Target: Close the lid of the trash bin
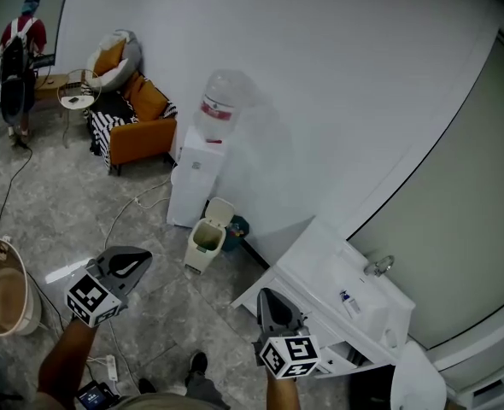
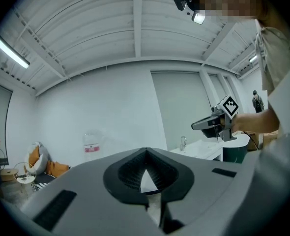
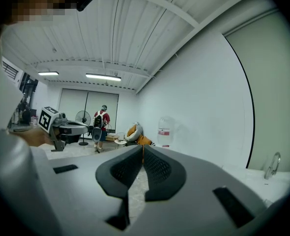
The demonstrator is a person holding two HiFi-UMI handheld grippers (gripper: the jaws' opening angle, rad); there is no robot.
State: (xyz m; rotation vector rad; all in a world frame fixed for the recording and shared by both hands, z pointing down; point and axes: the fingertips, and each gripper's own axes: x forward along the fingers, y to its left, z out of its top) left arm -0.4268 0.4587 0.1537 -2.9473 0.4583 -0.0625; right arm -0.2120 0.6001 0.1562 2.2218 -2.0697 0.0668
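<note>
A small cream trash bin (image 1: 205,246) stands on the floor by the wall in the head view, its lid (image 1: 220,210) tipped up and open. My left gripper (image 1: 143,257) hovers to the left of the bin, a short way off, jaws shut on nothing. Nearer to me and right of the bin, my right gripper (image 1: 266,295) is also shut and empty. In the left gripper view the left gripper (image 2: 146,150) points above the bin, at the wall. The right gripper (image 3: 143,146) likewise shows only the room. The bin is hidden in both gripper views.
A white water dispenser (image 1: 196,178) with a bottle stands just behind the bin. At the right is a white sink cabinet (image 1: 320,263). Farther left are an orange armchair (image 1: 143,126), a person (image 1: 21,45), a round tub (image 1: 28,301) and cables with a power strip (image 1: 111,367).
</note>
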